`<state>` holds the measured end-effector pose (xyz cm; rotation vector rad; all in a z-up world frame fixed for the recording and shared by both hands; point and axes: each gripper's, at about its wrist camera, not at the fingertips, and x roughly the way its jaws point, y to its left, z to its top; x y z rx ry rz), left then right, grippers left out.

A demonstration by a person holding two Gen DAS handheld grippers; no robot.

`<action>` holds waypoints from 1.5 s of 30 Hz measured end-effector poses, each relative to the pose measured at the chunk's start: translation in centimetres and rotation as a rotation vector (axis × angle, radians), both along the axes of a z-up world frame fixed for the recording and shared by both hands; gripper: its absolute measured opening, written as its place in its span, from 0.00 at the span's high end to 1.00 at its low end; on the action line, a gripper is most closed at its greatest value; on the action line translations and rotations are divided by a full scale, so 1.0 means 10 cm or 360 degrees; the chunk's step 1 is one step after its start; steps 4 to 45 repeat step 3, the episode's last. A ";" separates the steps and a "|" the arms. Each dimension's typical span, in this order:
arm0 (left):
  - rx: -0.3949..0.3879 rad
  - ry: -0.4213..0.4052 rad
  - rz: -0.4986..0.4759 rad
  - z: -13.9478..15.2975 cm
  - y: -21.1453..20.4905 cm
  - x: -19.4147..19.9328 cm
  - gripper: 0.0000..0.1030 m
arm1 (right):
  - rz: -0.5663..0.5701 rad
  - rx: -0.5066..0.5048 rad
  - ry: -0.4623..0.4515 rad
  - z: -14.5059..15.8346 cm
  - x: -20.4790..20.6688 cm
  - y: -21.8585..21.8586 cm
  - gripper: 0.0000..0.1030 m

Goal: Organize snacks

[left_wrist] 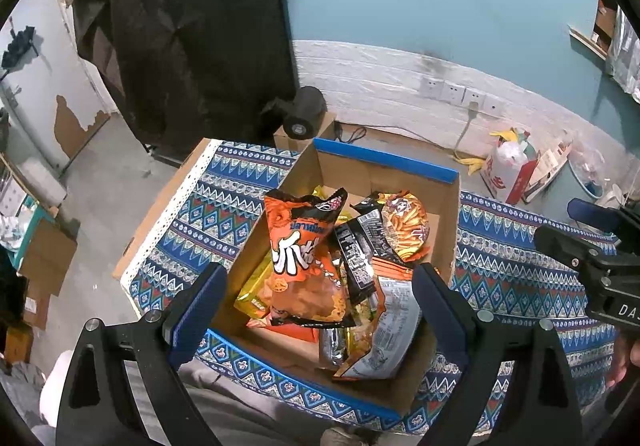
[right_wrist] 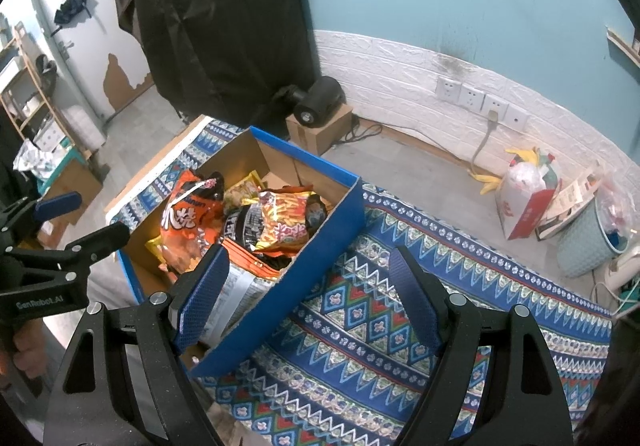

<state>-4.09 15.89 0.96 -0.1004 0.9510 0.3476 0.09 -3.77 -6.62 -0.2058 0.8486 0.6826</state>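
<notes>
The left gripper (left_wrist: 320, 306) hangs over the near end of the cardboard box (left_wrist: 440, 182), its blue-padded fingers (left_wrist: 200, 310) spread wide apart with nothing between them. The right gripper (right_wrist: 308, 294) hovers over the patterned cloth (right_wrist: 360, 326) just beside the box's blue outer wall, its fingers likewise wide apart and empty. Inside the box the snacks lie heaped: an orange bag (left_wrist: 304, 270) stands tilted on top, a black packet (left_wrist: 356, 246) leans against it, a silver-backed bag (left_wrist: 388, 330) lies nearest, and a bag of sticks (left_wrist: 404, 222) sits toward the far wall. Beyond the table, a trash bag (right_wrist: 524, 202) stands on the floor below the wall sockets (right_wrist: 476, 98).
</notes>
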 end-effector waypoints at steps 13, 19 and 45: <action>0.0003 0.0011 0.0001 -0.01 0.00 0.00 0.08 | 0.0001 -0.0003 -0.0001 0.00 -0.01 -0.02 0.21; 0.0003 0.0011 0.0001 -0.01 0.00 0.00 0.08 | 0.0001 -0.0003 -0.0001 0.00 -0.01 -0.02 0.21; 0.0003 0.0011 0.0001 -0.01 0.00 0.00 0.08 | 0.0001 -0.0003 -0.0001 0.00 -0.01 -0.02 0.21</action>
